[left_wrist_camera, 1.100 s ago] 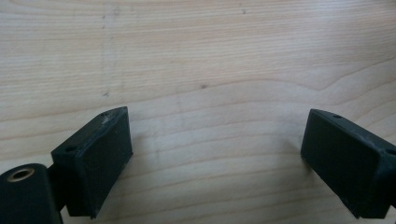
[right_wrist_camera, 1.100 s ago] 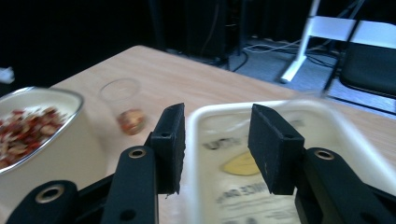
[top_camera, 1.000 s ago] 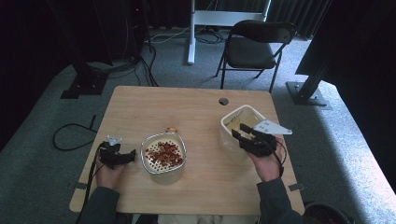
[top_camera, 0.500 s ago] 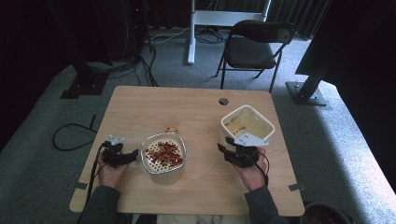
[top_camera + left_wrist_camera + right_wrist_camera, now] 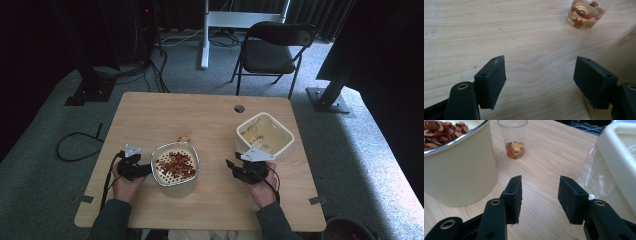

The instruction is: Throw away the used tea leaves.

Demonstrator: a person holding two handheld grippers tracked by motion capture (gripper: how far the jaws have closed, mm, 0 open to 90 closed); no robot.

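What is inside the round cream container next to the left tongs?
The round cream container is heaped with red dried fruit pieces, likely sliced jujubes, nearly up to its rim. They cover its bottom, so anything beneath them cannot be seen. The left tongs sit open at its side.

The table (image 5: 150, 120) is pale wood with a wavy darker grain. On it, the round cream tub (image 5: 175, 175) has a silvery rim and is heaped with dark red dried fruit slices (image 5: 175, 165) — some flecked tan. The square container (image 5: 265, 135) is cream too, its inside yellowish. The clear plastic cup (image 5: 513, 138) holds red, orange and pale bits. Both grippers — left gripper (image 5: 137, 169) and right gripper (image 5: 242, 172) — are matte black; the right one carries a light grey plate. The carpet (image 5: 45, 190) is speckled grey-green, the folding chair (image 5: 272, 50) black.
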